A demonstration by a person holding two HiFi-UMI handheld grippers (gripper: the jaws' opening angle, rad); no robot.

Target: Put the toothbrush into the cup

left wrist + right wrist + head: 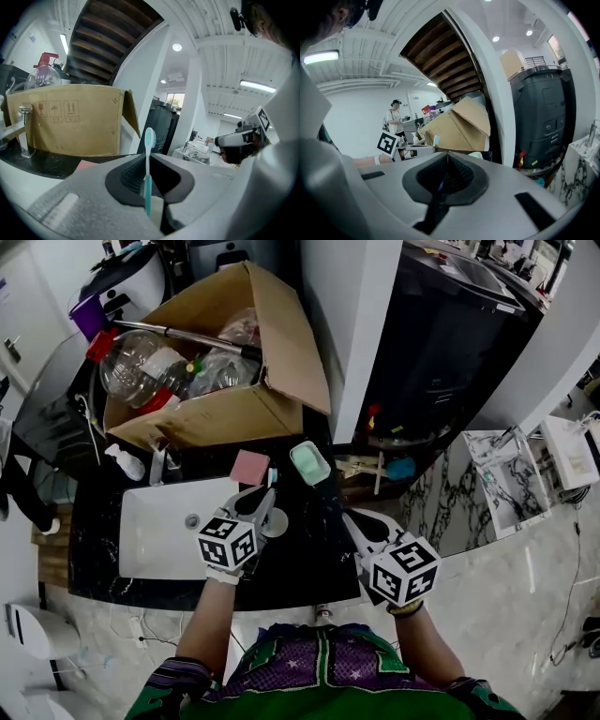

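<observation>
A teal toothbrush (149,140) stands upright, bristle head on top, and my left gripper (149,159) is shut on its handle. In the head view the left gripper (265,496) hangs over the black counter just right of the sink, the brush head (272,477) poking past its tips. A small grey round thing (275,522), possibly the cup, lies right under it; I cannot tell for sure. My right gripper (352,521) is over the counter's right end, jaws together with nothing held; the right gripper view shows its pads (459,176) closed.
A white sink (164,531) with a tap (157,465) sits at the left. A pink block (249,467) and a green soap dish (310,462) lie behind the left gripper. An open cardboard box (225,381) of bottles fills the back. A black appliance (441,343) stands at the right.
</observation>
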